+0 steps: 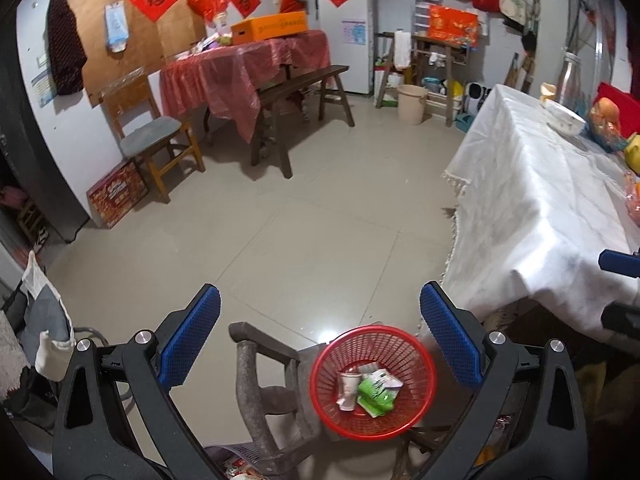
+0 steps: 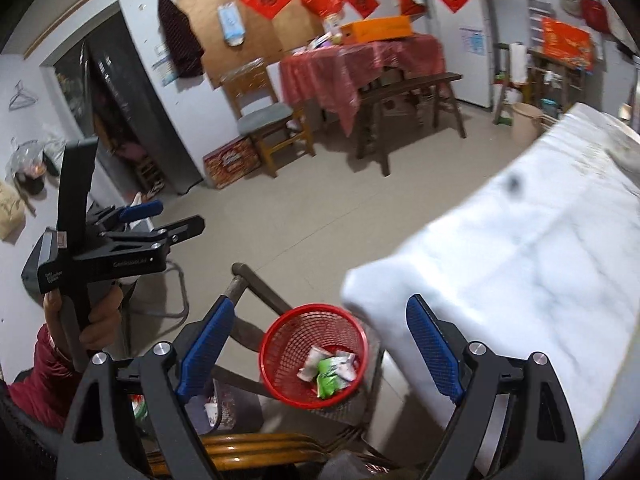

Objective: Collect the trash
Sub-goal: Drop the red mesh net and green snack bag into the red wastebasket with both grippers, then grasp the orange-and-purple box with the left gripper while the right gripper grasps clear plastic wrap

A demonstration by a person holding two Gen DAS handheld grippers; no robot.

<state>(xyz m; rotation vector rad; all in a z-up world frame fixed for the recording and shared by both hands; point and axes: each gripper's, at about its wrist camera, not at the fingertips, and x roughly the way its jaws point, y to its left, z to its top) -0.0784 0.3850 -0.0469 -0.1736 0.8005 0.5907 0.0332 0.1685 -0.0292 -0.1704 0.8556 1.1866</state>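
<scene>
A red mesh basket [image 1: 420, 364] stands on a low wooden bench [image 1: 256, 384] beside the white-clothed table [image 1: 532, 208]. In it lie a green wrapper [image 1: 376, 394] and a crumpled white cup [image 1: 347, 390]. My left gripper [image 1: 320, 344] is open and empty, held above the basket. In the right wrist view the same basket [image 2: 280, 340] holds the green wrapper [image 2: 328, 380] and white scraps [image 2: 310, 364]. My right gripper [image 2: 320, 352] is open and empty above it. The left gripper [image 2: 160, 224] shows at the left, held in a hand.
A red-covered table [image 1: 240, 68], a dark bench [image 1: 304, 84] and a wooden chair [image 1: 152, 128] stand at the far wall. A bowl [image 1: 566, 120] and fruit lie on the white table. A beige bucket [image 1: 411, 102] stands at the back. A lower bin [image 2: 224, 404] holds wrappers.
</scene>
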